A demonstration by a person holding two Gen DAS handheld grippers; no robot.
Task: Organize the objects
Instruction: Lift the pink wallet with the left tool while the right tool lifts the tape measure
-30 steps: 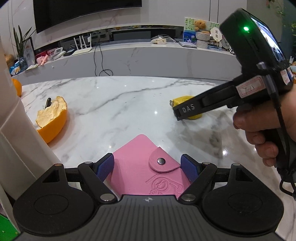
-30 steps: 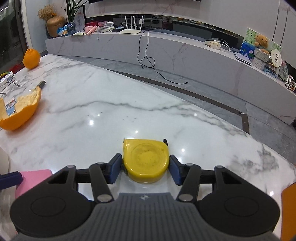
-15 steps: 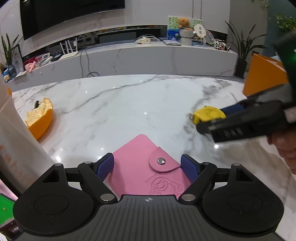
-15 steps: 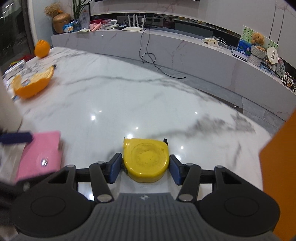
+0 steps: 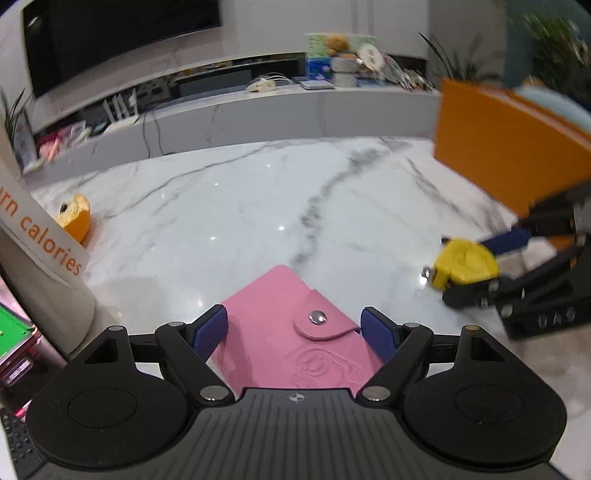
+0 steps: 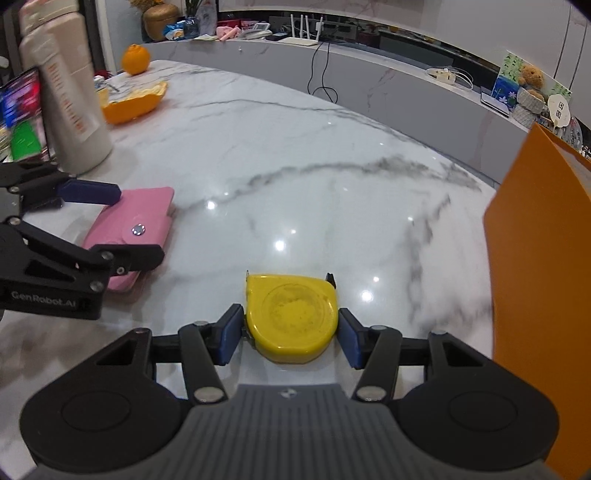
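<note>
while carried, tape measure (image 6: 291, 314) between right gripper (image 6: 291, 338) pads

Gleaming under ceiling lights: marble table (image 6: 332, 177). Running behind: long white ledge (image 5: 258, 110). Hanging above: dark TV (image 5: 110, 33).

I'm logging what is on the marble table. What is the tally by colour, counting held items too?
Pink: 1, wallet
Yellow: 1, tape measure
Orange: 3, whole orange, peel, box
White: 1, bottle
Total: 6
</note>
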